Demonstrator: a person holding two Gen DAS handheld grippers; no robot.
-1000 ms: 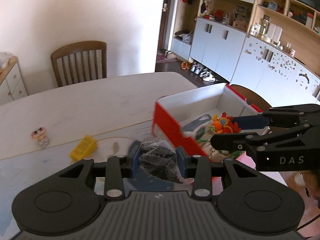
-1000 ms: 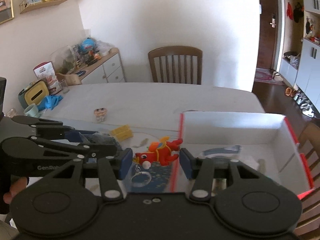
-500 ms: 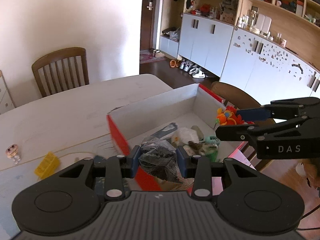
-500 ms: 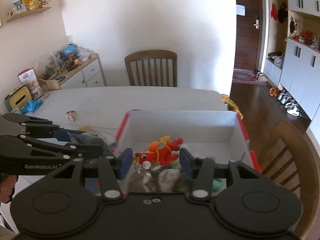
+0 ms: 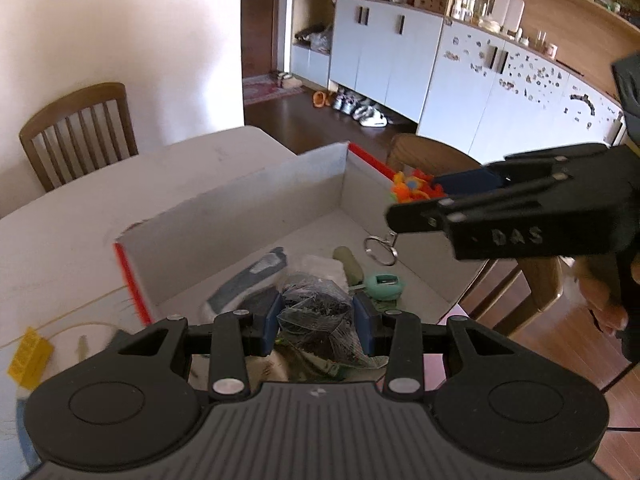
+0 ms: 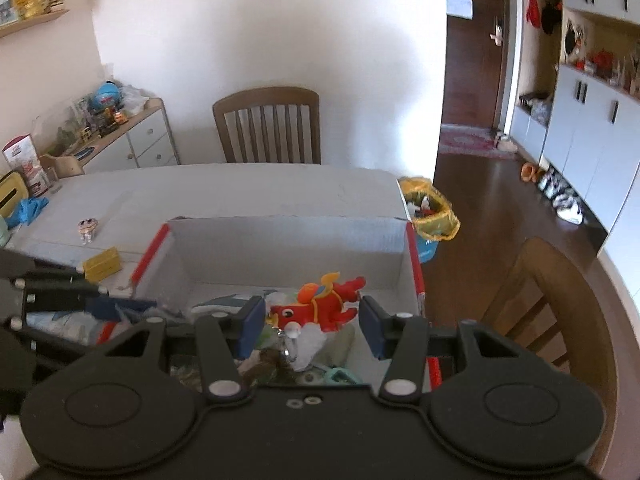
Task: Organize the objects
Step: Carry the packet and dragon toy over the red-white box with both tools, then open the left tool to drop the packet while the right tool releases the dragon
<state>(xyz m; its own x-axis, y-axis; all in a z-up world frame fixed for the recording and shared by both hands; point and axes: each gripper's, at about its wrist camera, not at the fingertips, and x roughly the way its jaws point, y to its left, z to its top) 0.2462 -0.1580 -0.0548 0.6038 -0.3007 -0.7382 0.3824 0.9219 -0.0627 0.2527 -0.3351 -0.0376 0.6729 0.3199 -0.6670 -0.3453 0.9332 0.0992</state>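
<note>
My left gripper [image 5: 318,314] is shut on a clear bag of dark bits [image 5: 320,316] and holds it over the near end of the white, red-edged box [image 5: 240,208]. My right gripper [image 6: 312,320] is shut on a red and orange toy keychain [image 6: 320,308] over the same box [image 6: 288,236]; its key ring [image 5: 380,250] hangs below. In the left wrist view the right gripper [image 5: 416,196] reaches in from the right. The box holds a grey-blue pouch [image 5: 252,280], a mint green item [image 5: 384,284] and other small things.
A yellow block [image 5: 30,356] [image 6: 102,266] and a small figurine [image 6: 86,228] lie on the white table [image 5: 80,216] left of the box. Wooden chairs stand at the far side [image 6: 268,124] and at the right [image 6: 532,300]. A yellow-lined bin [image 6: 432,212] sits past the table's corner.
Both grippers have moved right with their loads, from beside the box's left wall to above its inside. The yellow block and figurine have slid to the left of both views.
</note>
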